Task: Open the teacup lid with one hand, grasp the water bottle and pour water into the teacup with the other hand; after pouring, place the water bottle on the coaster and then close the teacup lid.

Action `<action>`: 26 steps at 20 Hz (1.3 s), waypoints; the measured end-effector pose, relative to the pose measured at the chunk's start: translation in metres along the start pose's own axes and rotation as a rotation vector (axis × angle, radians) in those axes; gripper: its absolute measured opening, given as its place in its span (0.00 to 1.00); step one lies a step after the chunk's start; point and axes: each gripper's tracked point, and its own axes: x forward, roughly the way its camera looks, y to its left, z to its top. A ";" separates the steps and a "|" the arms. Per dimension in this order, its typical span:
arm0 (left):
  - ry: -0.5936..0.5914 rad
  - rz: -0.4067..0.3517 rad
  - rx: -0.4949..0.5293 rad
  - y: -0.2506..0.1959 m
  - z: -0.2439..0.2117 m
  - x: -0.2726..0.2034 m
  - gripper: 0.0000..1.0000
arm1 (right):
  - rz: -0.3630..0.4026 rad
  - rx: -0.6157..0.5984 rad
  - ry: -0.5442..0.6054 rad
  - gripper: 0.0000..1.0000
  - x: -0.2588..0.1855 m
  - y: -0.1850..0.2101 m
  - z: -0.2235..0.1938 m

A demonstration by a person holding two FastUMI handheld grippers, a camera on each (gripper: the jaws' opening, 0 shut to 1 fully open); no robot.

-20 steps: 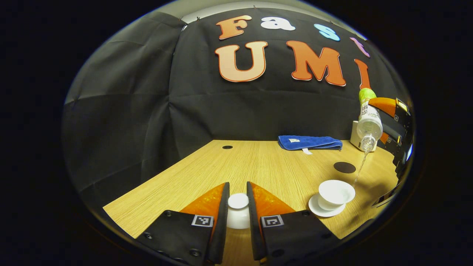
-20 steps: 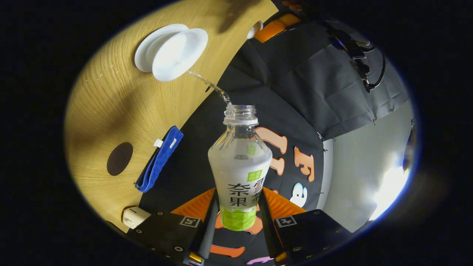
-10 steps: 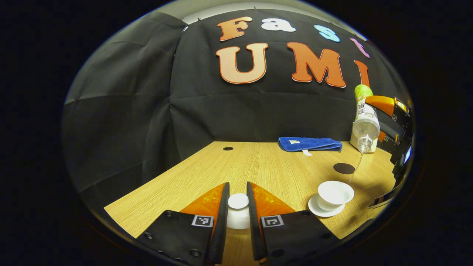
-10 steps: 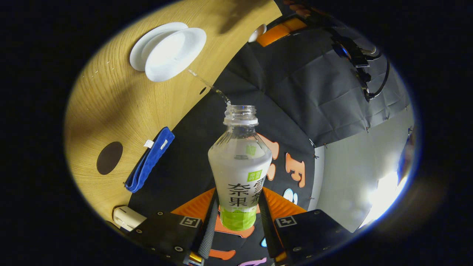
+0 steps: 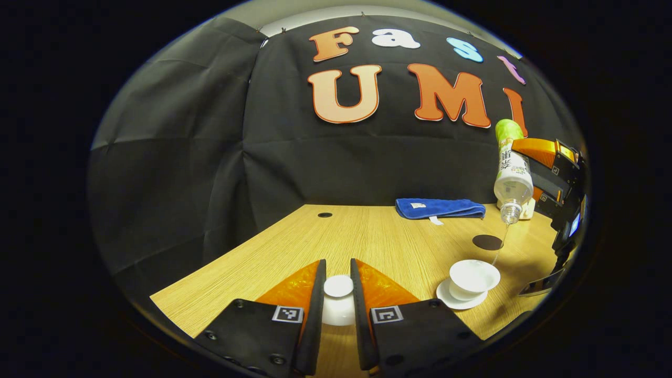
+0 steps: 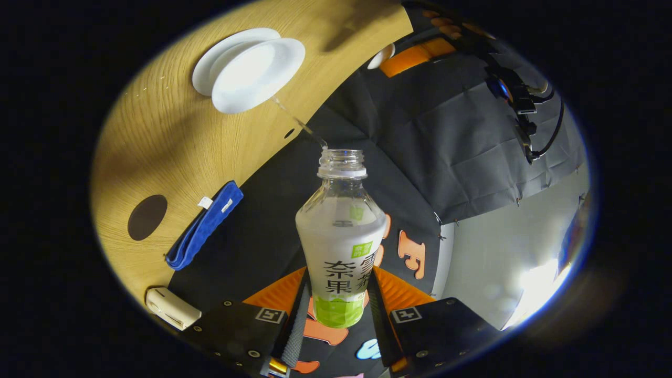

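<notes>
1. I see a pale wood-grain counter (image 5: 367, 236) inside a booth walled with black cloth (image 5: 173, 157); a patch of light grey wall (image 6: 499, 252) shows past the cloth in the right gripper view.
2. On the counter lie a folded blue towel (image 5: 440, 208), a dark round coaster (image 5: 487, 242) and a small cream box (image 6: 172, 308) near the far edge.
3. The teacup (image 5: 474, 275) sits uncovered on its saucer (image 5: 446, 299), near the coaster.
4. My left tongs (image 5: 338, 286) are narrowed onto the white teacup lid (image 5: 338, 302), both fingers against its sides, low over the counter.
5. My right tongs (image 6: 338, 294) are clamped on the water bottle (image 6: 341, 247) near its base, a finger on each side. The bottle is capless and tipped mouth-down above the teacup, and a thin stream of water (image 6: 299, 123) runs from its mouth to the cup's rim.
</notes>
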 end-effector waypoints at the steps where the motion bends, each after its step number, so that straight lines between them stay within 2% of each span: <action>1: -0.001 0.000 -0.002 0.000 0.000 0.000 0.33 | -0.005 -0.002 -0.006 0.59 0.000 -0.001 0.000; 2: -0.003 0.001 -0.003 0.000 0.000 0.001 0.33 | -0.007 -0.002 -0.012 0.55 0.000 -0.001 0.001; 3: -0.003 0.000 -0.003 -0.001 0.000 0.001 0.33 | -0.009 0.000 -0.020 0.59 0.001 -0.001 0.002; 4: -0.005 0.000 -0.003 -0.001 0.001 0.001 0.33 | -0.004 0.004 -0.026 0.55 -0.001 0.000 0.003; 5: -0.010 -0.001 -0.003 -0.002 0.002 0.001 0.33 | 0.005 0.013 -0.031 0.62 0.000 0.001 0.003; 7: -0.018 0.000 0.005 -0.003 0.005 0.000 0.33 | 0.019 0.036 -0.032 0.59 0.001 0.002 0.001; 8: -0.019 -0.001 0.005 -0.004 0.004 -0.001 0.31 | 0.023 0.046 -0.036 0.62 0.001 0.002 0.002; 9: -0.022 -0.002 0.006 -0.004 0.006 -0.002 0.33 | 0.028 0.058 -0.031 0.59 -0.001 0.004 0.003; 12: -0.034 -0.017 -0.004 -0.009 0.010 -0.004 0.33 | 0.079 0.149 -0.017 0.59 -0.009 0.016 0.008; 17: -0.054 -0.037 -0.005 -0.020 0.019 -0.005 0.33 | 0.160 0.426 0.030 0.59 -0.020 0.044 0.018; 20: -0.065 -0.048 -0.014 -0.027 0.026 -0.007 0.33 | 0.225 0.653 0.082 0.59 -0.021 0.058 0.020; 23: -0.066 -0.065 -0.018 -0.039 0.027 -0.007 0.33 | 0.211 0.824 0.137 0.59 -0.019 0.068 0.017; 26: -0.071 -0.078 -0.016 -0.047 0.031 -0.009 0.33 | 0.232 1.019 0.192 0.60 -0.015 0.080 0.014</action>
